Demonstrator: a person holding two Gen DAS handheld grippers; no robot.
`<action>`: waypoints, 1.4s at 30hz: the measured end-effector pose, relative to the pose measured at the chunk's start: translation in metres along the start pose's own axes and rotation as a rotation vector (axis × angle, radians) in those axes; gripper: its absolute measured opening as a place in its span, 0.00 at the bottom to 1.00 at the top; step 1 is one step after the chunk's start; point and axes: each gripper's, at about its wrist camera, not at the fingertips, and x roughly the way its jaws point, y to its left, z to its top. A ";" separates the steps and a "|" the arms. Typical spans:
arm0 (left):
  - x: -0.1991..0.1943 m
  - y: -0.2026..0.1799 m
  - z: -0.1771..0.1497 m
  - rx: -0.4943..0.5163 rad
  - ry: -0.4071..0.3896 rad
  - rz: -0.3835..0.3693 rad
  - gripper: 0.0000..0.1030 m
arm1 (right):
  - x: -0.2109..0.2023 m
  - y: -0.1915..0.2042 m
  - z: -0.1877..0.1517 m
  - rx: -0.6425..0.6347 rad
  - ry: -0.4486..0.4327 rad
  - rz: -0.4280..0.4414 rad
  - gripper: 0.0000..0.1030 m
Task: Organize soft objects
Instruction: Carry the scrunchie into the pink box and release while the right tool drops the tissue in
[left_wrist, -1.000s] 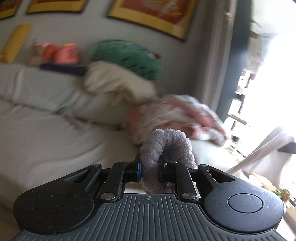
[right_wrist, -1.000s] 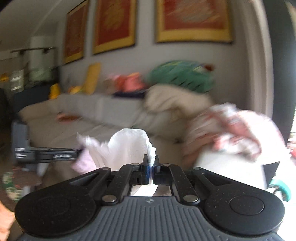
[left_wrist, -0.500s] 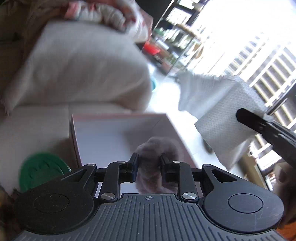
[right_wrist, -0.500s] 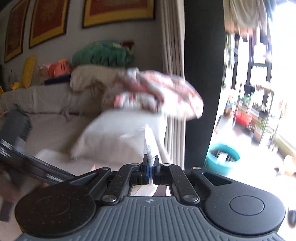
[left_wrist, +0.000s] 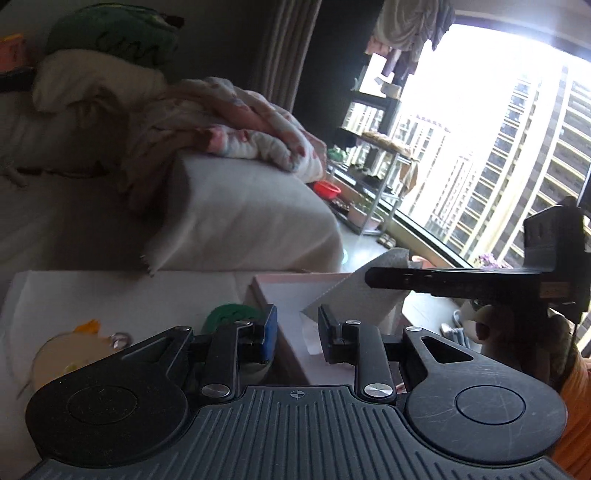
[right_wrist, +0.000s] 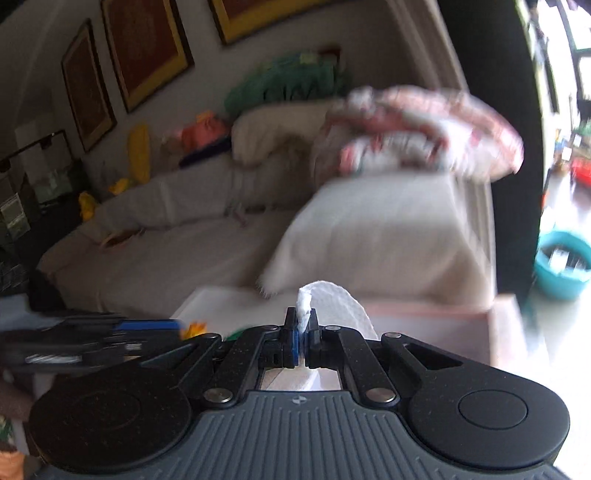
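1. Left gripper (left_wrist: 297, 332): jaws apart, nothing between them, above the near wall of the pink box (left_wrist: 291, 345).
2. Right gripper (right_wrist: 303, 334): jaws pinched tight on a white paper towel (right_wrist: 334, 304), over the box.
3. Green round item (left_wrist: 231, 314) at 9 o'clock of the box, beside it.
4. White sofa cushion (left_wrist: 243, 218) at 12 o'clock.

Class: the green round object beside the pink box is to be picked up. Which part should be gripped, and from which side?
Judging from the left wrist view, the green round object lies flat, half hidden behind the open left hand-held gripper. Probably pinch its rim from above, avoiding the pink box wall.
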 end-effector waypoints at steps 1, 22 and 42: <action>-0.009 0.010 -0.009 -0.025 -0.003 0.012 0.26 | 0.015 -0.002 -0.002 0.021 0.051 -0.003 0.03; -0.083 0.092 -0.109 -0.173 -0.034 0.226 0.26 | 0.058 0.021 -0.020 -0.080 0.194 -0.237 0.50; -0.027 0.052 -0.121 0.101 0.109 0.155 0.26 | 0.007 0.102 -0.157 -0.291 0.132 -0.055 0.70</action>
